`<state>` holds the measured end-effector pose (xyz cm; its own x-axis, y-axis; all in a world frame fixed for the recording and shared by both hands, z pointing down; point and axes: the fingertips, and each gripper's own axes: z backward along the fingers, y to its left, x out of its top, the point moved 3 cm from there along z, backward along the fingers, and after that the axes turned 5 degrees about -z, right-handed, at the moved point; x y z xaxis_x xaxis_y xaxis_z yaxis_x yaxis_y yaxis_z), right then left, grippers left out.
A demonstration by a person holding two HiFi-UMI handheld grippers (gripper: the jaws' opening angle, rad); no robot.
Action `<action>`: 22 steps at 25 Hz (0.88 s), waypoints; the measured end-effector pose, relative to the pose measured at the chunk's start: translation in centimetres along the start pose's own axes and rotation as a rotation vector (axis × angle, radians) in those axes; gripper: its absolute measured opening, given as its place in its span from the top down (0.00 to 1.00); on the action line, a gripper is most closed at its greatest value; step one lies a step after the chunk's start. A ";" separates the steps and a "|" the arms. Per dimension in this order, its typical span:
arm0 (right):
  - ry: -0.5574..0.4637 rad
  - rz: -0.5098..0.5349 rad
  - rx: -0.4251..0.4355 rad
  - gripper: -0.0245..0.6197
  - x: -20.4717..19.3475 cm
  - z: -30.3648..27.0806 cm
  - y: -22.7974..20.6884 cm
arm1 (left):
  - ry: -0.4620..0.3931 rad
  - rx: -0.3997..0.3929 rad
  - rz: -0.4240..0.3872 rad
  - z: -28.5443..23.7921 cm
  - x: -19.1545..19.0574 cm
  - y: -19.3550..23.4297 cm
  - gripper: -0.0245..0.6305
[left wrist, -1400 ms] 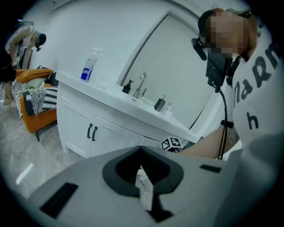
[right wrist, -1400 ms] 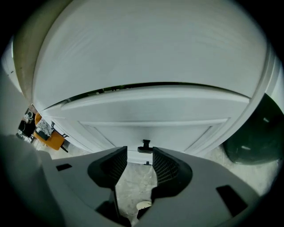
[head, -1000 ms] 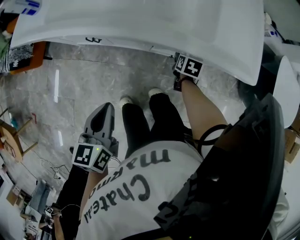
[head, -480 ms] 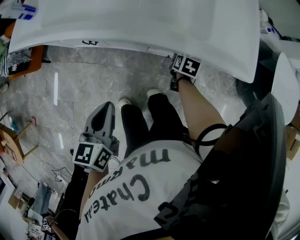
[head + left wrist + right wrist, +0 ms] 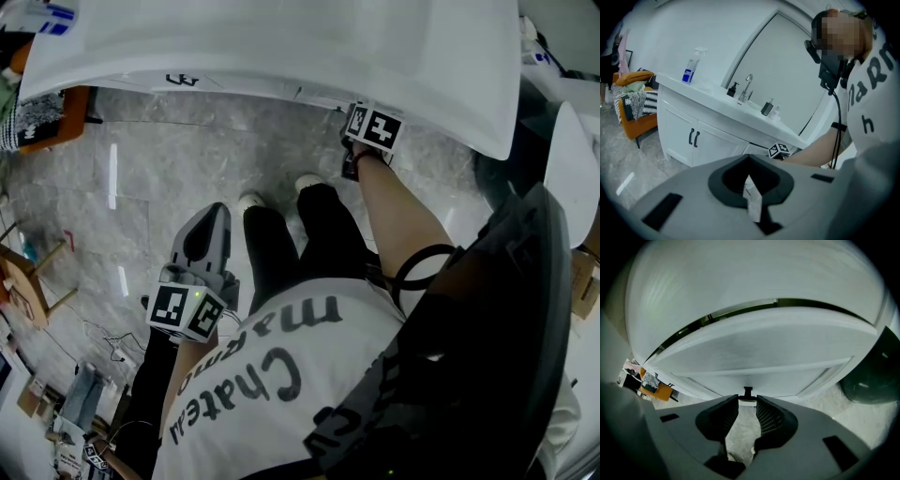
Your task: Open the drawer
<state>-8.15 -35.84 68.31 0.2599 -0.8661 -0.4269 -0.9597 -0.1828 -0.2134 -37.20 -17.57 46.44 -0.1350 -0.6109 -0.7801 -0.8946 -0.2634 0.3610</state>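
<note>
Grey hand-held right gripper [image 5: 747,401]: jaws have just been closing and now pinch the small dark bar handle [image 5: 747,391] of the white panelled drawer [image 5: 759,362], which appears shut beneath the white countertop [image 5: 281,47]. Grip judged established; pull outstanding.

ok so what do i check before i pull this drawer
1. Drawer handle between the right gripper fingers: ok, it sits at their tips.
2. Grip set: ok. The jaws have just been closing, and both fingers appear to press on the handle.
3. Drawer ready to pull: ok, it is shut, with its front flush with the cabinet.
4. Pull path: cannot tell. The person's shoes stand close below the handle.
5. Left gripper out of the way: ok, it is shut, empty and held at the person's side.
</note>
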 end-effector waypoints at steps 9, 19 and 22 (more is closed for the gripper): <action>0.020 0.000 0.005 0.77 -3.1 1.1 0.2 | -0.003 -0.011 -0.006 0.5 -0.4 -0.5 0.96; 0.036 0.001 0.017 0.77 -4.7 1.8 0.1 | 0.019 -0.030 -0.018 0.9 -1.3 -1.0 0.96; 0.045 0.008 0.018 0.76 -5.8 2.2 0.1 | 0.017 -0.043 -0.031 1.0 -1.3 -1.2 0.96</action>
<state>-9.48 -29.79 68.84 0.2464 -0.8878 -0.3886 -0.9596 -0.1673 -0.2262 -36.44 -15.70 46.48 -0.1003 -0.6142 -0.7828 -0.8792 -0.3136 0.3587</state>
